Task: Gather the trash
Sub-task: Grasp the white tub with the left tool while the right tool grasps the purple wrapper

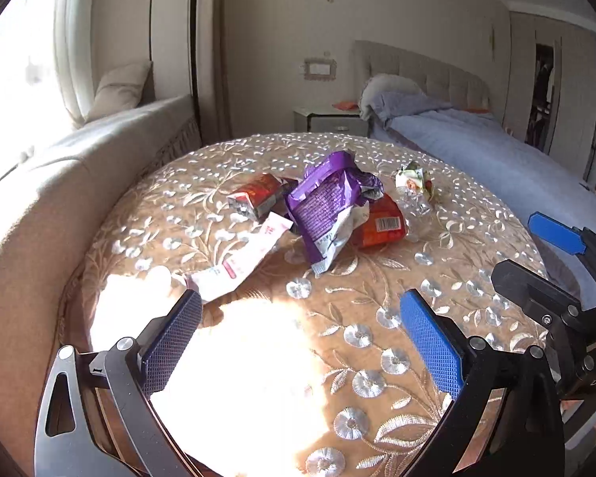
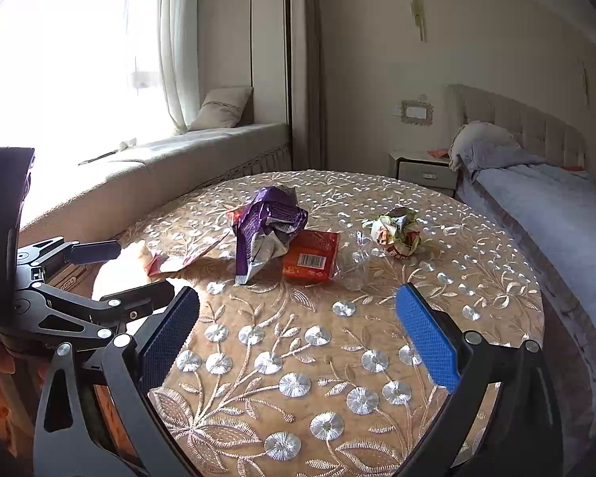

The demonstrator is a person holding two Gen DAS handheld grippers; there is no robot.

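Over a round table (image 2: 377,417) draped in embroidered cloth, two handheld grippers are hovering side by side, the left gripper (image 1: 298,342) and the right gripper (image 2: 298,338) each with its blue pads spread wide apart and holding nothing, apparently poised for a first pick before any litter is gathered. Just beyond the left gripper, a flattened white and pink wrapper (image 1: 242,258) is lying at the edge of a glaring patch of sunlight. Past it, the trash is sitting heaped near the table's middle: a crumpled purple snack bag (image 1: 329,202) is draping over a red carton (image 1: 258,194) on one side and a red packet with a barcode (image 2: 312,258) on the other, which suggests the pieces were dropped together. A clear crushed plastic item (image 2: 353,262) is touching that packet, and a balled-up wrapper (image 2: 397,230) is resting slightly apart. Farther back, a window seat (image 2: 202,147), a nightstand (image 2: 421,171) and a bed (image 2: 536,198) are lining the room.
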